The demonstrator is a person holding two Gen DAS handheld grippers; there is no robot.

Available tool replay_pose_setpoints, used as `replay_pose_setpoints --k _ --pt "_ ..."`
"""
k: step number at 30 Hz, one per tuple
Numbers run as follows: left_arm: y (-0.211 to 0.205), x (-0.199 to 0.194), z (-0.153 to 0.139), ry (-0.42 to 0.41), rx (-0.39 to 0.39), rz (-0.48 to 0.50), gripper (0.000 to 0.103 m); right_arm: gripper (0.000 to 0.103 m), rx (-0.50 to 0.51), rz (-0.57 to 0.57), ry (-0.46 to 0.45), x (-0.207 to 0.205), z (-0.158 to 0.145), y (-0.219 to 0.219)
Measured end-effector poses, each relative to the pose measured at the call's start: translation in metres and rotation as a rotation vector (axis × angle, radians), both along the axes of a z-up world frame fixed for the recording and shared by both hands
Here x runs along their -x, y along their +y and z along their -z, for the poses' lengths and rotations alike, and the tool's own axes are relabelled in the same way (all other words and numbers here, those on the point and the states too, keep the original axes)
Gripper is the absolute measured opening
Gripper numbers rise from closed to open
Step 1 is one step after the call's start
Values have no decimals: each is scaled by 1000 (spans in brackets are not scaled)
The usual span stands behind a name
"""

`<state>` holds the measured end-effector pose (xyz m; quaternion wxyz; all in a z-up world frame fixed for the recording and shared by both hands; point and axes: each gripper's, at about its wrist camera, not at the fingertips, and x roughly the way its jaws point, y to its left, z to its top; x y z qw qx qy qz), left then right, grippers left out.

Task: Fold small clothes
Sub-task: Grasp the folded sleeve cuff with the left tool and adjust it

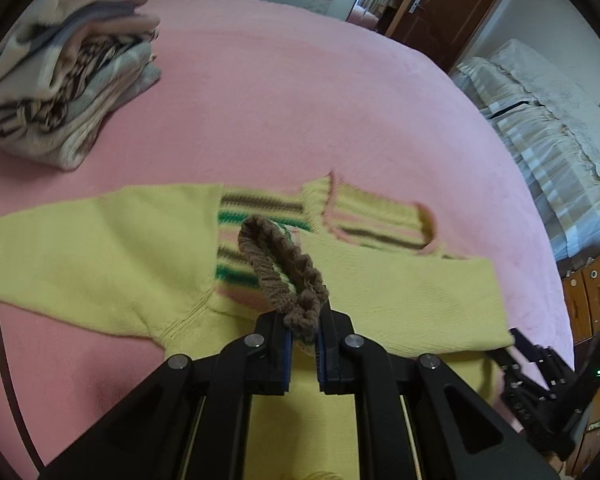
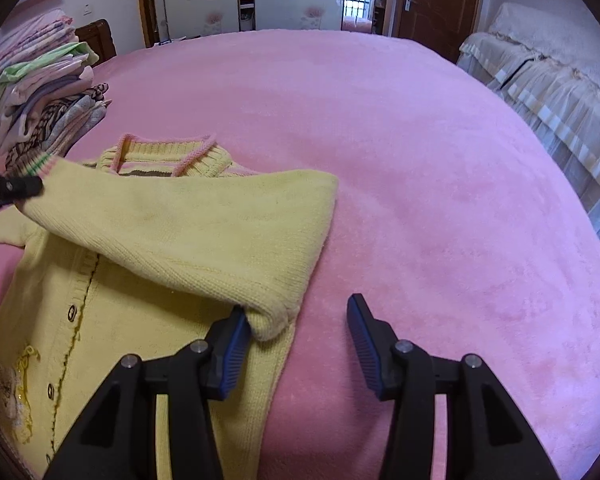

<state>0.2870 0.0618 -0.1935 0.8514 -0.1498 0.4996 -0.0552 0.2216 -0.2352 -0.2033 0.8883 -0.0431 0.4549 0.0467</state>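
A small yellow knit cardigan (image 2: 148, 248) lies on the pink bed (image 2: 439, 200), one sleeve folded across its buttoned front. The left tongs (image 1: 303, 344) are clamped on the sleeve's brown ruffled cuff (image 1: 288, 276); the right tongs (image 2: 298, 344) stand apart, one finger touching the folded sleeve's edge. A stack of folded clothes (image 2: 44, 108) sits near the collar.

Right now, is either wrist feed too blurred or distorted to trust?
Left wrist view: motion blur smears the sweater and the clothes stack, while the left gripper stays sharp. Right wrist view: crisp overall, with the right gripper sharp. Both bend strongly at the fisheye edges.
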Motion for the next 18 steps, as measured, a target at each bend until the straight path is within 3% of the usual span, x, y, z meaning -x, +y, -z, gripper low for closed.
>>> replay_pose_setpoints --k 8,13,16,18 --pt "-5 2 30 36 -60 24 7 48 11 15 63 -3 15 -5" --pt "-3 3 37 47 -40 43 8 48 -7 12 71 1 15 -9" --pt "1 2 39 72 -18 64 23 49 18 -4 76 2 16 -5" --pt "4 5 38 77 -18 79 40 51 33 -35 87 4 12 -3"
